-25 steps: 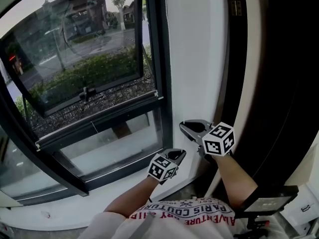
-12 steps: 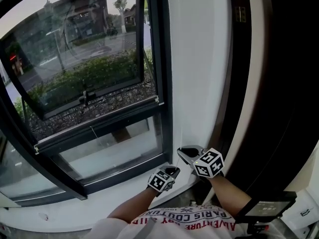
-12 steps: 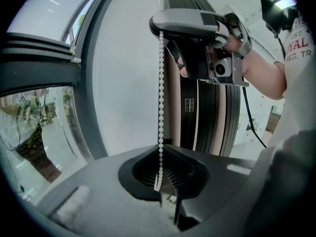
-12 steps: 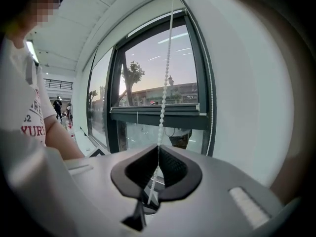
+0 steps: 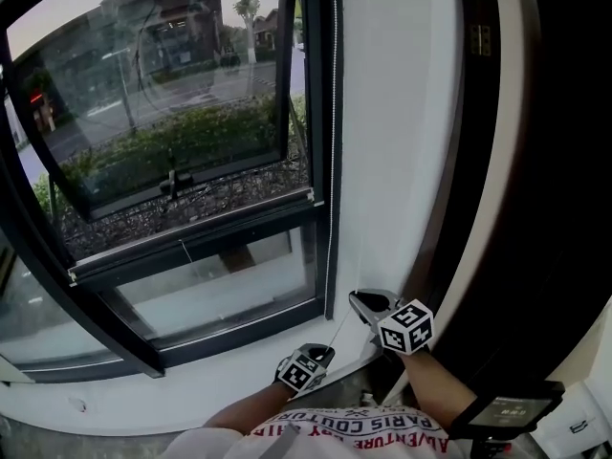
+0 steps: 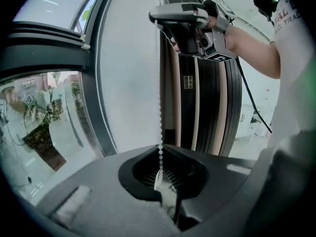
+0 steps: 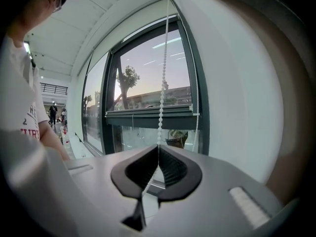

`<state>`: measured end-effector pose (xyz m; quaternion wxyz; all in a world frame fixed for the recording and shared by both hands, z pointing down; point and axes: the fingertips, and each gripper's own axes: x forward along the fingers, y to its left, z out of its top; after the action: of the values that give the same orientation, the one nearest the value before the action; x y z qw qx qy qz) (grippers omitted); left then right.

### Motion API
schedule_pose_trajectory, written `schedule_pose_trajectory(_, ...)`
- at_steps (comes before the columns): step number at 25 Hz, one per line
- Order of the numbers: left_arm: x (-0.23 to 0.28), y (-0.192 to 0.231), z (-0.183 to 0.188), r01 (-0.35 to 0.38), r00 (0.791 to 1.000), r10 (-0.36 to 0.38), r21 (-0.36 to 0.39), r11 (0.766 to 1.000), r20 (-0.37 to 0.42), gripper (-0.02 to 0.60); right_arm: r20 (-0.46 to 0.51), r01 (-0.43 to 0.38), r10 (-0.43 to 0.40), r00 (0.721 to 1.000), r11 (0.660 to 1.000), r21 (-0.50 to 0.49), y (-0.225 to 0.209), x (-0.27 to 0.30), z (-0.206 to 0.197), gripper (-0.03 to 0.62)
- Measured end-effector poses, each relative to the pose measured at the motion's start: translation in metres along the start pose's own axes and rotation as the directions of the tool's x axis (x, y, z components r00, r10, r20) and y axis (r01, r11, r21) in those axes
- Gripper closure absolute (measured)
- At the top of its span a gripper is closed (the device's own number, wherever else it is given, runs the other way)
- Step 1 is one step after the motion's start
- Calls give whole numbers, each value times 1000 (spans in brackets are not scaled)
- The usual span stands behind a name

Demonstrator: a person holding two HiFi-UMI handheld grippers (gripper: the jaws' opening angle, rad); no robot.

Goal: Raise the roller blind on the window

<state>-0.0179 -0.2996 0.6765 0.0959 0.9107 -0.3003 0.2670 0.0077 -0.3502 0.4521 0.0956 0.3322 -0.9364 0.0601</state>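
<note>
Setting: a white-walled room at dusk; a dark-framed window (image 5: 163, 161) looks onto shrubs and a street.
Bead chain (image 5: 334, 161): hangs along the window's right post and runs down to both grippers.
Right gripper (image 5: 361, 301): beside the window's lower right corner, jaws pinched tight on the chain.
Left gripper (image 5: 320, 354): just under the window's sill line, clamped on the same strand.
Roller blind: no fabric covers the window glass; its roll lies above every view.
Progress: probably nearly done. If any blind remains, regrip higher and pull again.
</note>
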Motion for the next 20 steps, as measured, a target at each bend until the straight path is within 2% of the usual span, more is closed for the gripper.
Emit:
schedule_pose_trajectory(1,-2,1,5,-7,1000,7,4,1000,12,574,10,12,-12,1000,1000,6,-3,-2,3,582)
schedule_pose_trajectory(3,-8,3,14,-21,999,21,0,1000,36,506,15,30,-30,999,1000,-1,-4,-4,6,578)
schedule_pose_trajectory(5,-18,6,23,-48,996,49,-27,999,74,474,1,42,-42,999,999,-25,1,-4,4,579)
schedule_pose_trajectory(9,-45,7,46,-72,981,88,-96,993,173,455,1,69,-69,998,997,-43,12,-13,5,445)
schedule_pose_trajectory(11,-63,2,60,-66,971,93,-126,990,222,428,8,84,-84,996,995,-59,18,-23,7,403)
schedule_pose_trajectory(15,-111,-10,84,-84,936,143,-189,978,320,425,25,93,-92,995,993,-66,37,-52,4,387)
schedule_pose_trajectory(17,-136,-31,93,-50,922,126,-209,977,367,428,32,78,-76,997,996,-43,52,-69,-5,390)
schedule_pose_trajectory(19,-159,-63,102,9,907,76,-198,980,414,469,43,38,-38,998,999,18,71,-88,-18,430)
schedule_pose_trajectory(20,-169,-80,105,34,899,53,-188,982,435,521,47,15,-18,999,998,56,81,-97,-26,455)
